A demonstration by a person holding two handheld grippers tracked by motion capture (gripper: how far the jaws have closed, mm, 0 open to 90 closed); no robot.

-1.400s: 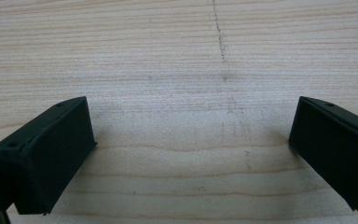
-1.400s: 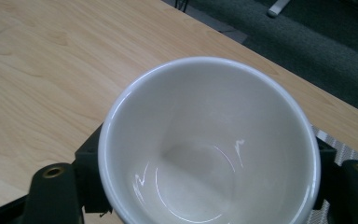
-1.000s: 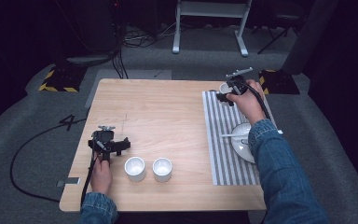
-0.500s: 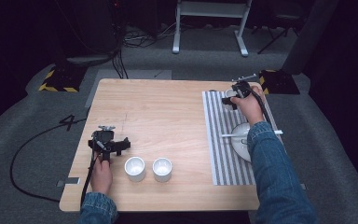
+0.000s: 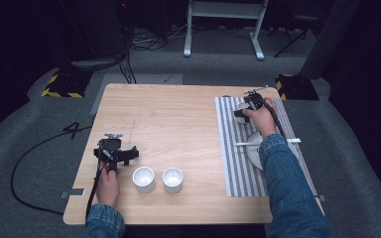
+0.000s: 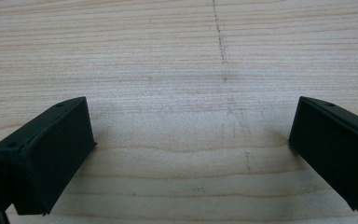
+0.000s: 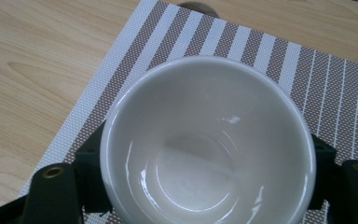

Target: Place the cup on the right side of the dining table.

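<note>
A white cup point(image 7: 208, 107) stands on the striped placemat point(image 5: 232, 163) at its far end, and my right gripper point(image 7: 206, 161) is shut on it, one black jaw against each side. In the high view this gripper point(image 5: 242, 110) and its cup point(image 5: 241, 106) are near the table's far right. Two more white cups point(image 5: 143, 178) point(image 5: 172, 179) stand side by side near the front edge. My left gripper point(image 5: 125, 153) rests on the wood just left of them, and its own view point(image 6: 191, 154) has the jaws wide open over bare tabletop.
A white plate point(image 5: 254, 151) with a thin white utensil point(image 5: 245, 144) across it lies on the placemat under the right forearm. The wooden table point(image 5: 178, 119) is bare in its middle and far left. Cables and stands lie on the dark floor beyond.
The right hand has shifted a little nearer and lower at the far end of the mat, settling its jaws around the cup. The left gripper has not moved.
</note>
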